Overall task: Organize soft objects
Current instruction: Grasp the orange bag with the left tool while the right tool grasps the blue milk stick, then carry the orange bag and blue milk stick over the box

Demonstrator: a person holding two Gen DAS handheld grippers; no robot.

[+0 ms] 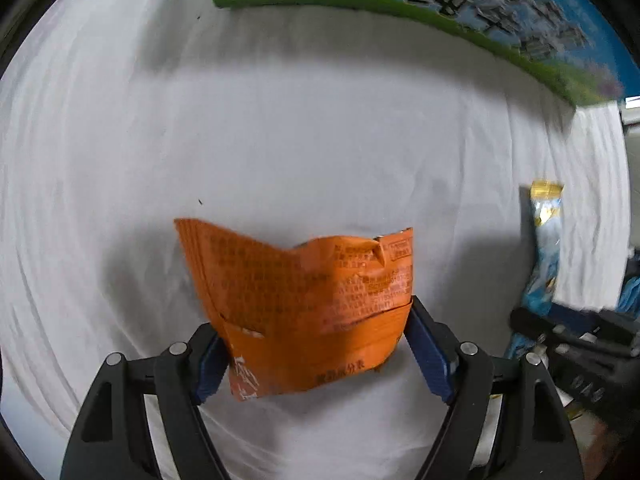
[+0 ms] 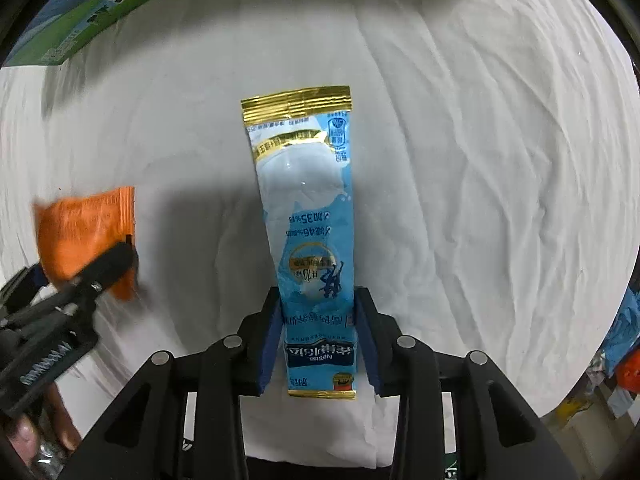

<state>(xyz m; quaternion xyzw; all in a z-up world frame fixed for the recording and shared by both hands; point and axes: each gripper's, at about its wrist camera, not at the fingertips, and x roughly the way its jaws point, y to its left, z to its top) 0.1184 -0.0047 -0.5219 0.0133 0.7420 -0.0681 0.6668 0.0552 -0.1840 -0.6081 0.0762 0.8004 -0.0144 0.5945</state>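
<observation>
Already each claw has a packet clenched. The left gripper (image 1: 316, 344) is closed on a crumpled orange foil snack pouch (image 1: 300, 300), its blue pads pressing the pouch's lower sides, so most of the pouch fans out ahead of the fingertips, broad and buckled along a central crease. The right gripper (image 2: 318, 344) is clamped on a long light-blue milk-powder stick sachet with gold sealed ends (image 2: 308, 220); the pads bite near one end and the long axis runs straight forward, in line with the fingers, the far gold seal well ahead of the tips.

Judging by the task, the coming move turns on the printed green-and-blue cardboard carton (image 1: 460, 12). It lies ahead of both claws, beyond the packets' far ends: forward and to the right of the left claw, forward and to the left of the right one (image 2: 92, 12). Neither arm looks clearly nearer. Whether the carton's open side faces the claws cannot be told.

Beneath everything lies a wrinkled white cloth (image 1: 280, 128), soft and creased, bare between the packets and the carton. Each claw sees the other at its inner side, close but apart. To the right claw's far right, past the cloth's edge, sits a blurred heap of coloured items (image 2: 624, 352), too indistinct to name.
</observation>
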